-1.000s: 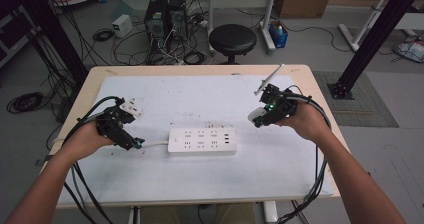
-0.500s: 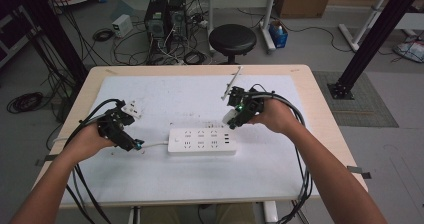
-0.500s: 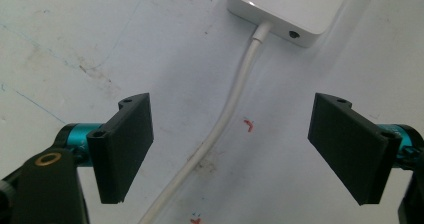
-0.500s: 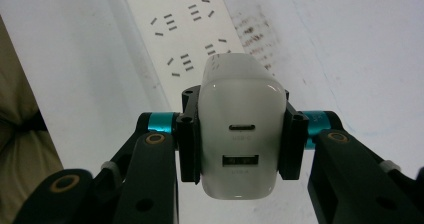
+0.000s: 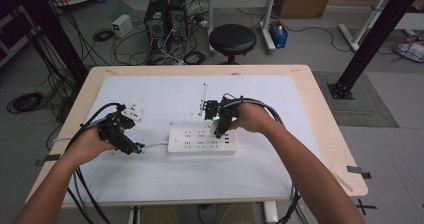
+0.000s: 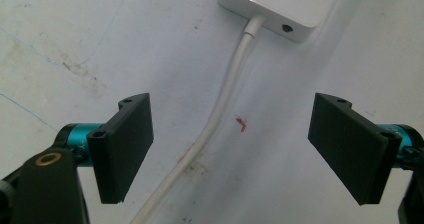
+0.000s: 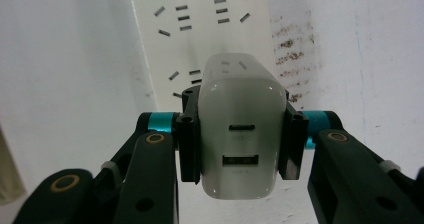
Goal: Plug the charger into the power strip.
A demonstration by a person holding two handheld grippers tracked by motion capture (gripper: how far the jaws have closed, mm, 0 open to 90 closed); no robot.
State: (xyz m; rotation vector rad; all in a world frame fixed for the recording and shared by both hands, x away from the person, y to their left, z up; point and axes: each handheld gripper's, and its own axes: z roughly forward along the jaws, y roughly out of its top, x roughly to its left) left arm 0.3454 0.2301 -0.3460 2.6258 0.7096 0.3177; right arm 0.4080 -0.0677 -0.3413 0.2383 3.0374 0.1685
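Sitting clamped in right gripper (image 7: 240, 144): charger (image 7: 239, 129)

Glossy white plastic charger (image 7: 239, 134); matt black gripper (image 7: 240, 141).

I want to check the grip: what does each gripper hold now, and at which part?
The right gripper holds a white USB charger, its fingers clamped on the two side faces. The left gripper holds nothing; its fingers stand open either side of the power strip's cable.
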